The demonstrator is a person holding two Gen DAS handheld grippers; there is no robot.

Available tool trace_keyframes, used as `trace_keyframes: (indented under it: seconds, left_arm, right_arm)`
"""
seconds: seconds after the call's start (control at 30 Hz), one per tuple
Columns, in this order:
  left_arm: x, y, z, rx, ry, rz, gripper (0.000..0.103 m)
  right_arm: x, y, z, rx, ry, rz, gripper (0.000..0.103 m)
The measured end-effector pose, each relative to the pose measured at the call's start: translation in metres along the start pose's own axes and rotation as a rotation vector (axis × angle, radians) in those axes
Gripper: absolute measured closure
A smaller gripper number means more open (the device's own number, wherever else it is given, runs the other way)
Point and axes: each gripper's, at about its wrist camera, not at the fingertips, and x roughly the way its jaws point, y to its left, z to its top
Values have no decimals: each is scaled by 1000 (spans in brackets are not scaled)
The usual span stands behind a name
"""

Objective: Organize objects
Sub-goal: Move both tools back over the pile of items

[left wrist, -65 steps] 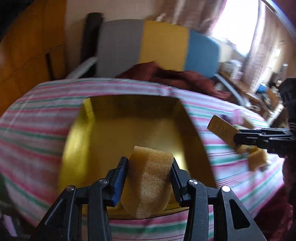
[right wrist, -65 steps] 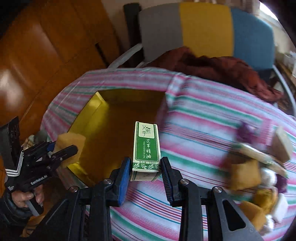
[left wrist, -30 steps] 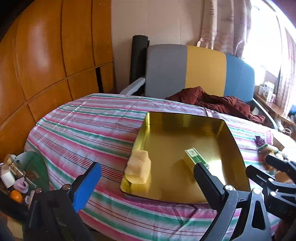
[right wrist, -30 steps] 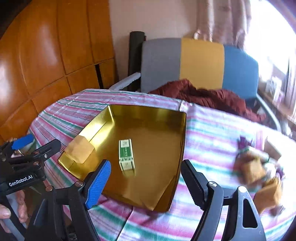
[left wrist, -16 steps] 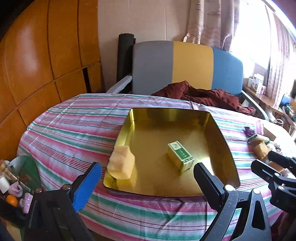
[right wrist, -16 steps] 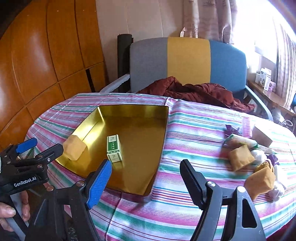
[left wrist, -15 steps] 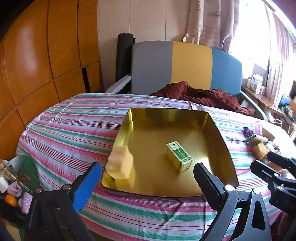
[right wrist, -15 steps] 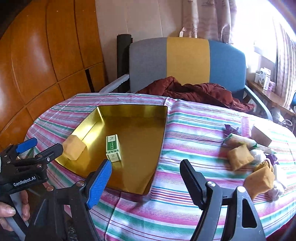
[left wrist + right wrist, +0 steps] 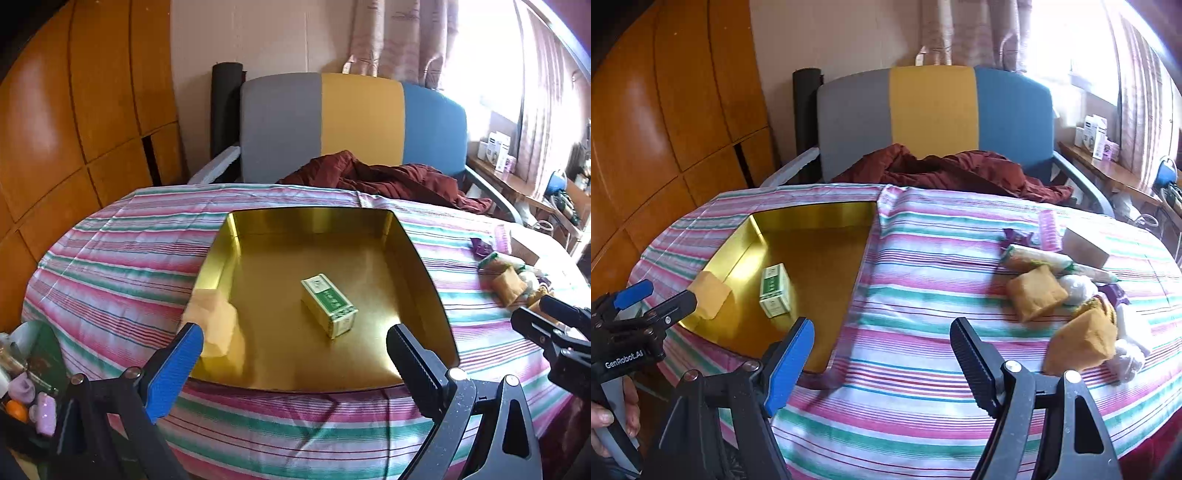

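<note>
A gold tray [image 9: 421,254] [image 9: 746,236] lies on the striped tablecloth. In it a green and white box [image 9: 329,305] [image 9: 774,291] lies flat, and a yellow sponge [image 9: 210,325] [image 9: 710,295] leans at the tray's near left corner. My left gripper [image 9: 291,350] hangs open over the tray's near edge, nothing between its fingers. My right gripper [image 9: 881,350] is open above bare cloth right of the tray, holding nothing. To its right lies a pile of loose items: tan sponges [image 9: 1036,293], a wrapped roll [image 9: 1034,258], a small carton [image 9: 1084,247], white balls.
A grey, yellow and blue chair [image 9: 351,122] with a dark red cloth [image 9: 384,177] stands behind the table. Wood panelling fills the left. A tub of small items [image 9: 26,384] sits low left. A hand [image 9: 609,421] grips the left gripper's handle.
Both grippers let go of the sponge and the box, which now rest in the tray, and drew back from it. The right gripper has swung rightward, toward the pile.
</note>
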Motion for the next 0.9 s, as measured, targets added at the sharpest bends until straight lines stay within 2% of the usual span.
trace_keyframes:
  seconds: [0.23, 0.9]
  left_arm:
    - [3, -19, 4, 28, 12, -45, 3]
    - [19, -92, 21, 150, 62, -232, 3]
  right_arm:
    - [-6, -25, -3, 33, 4, -48, 25]
    - [-23, -136, -12, 253, 45, -215, 25]
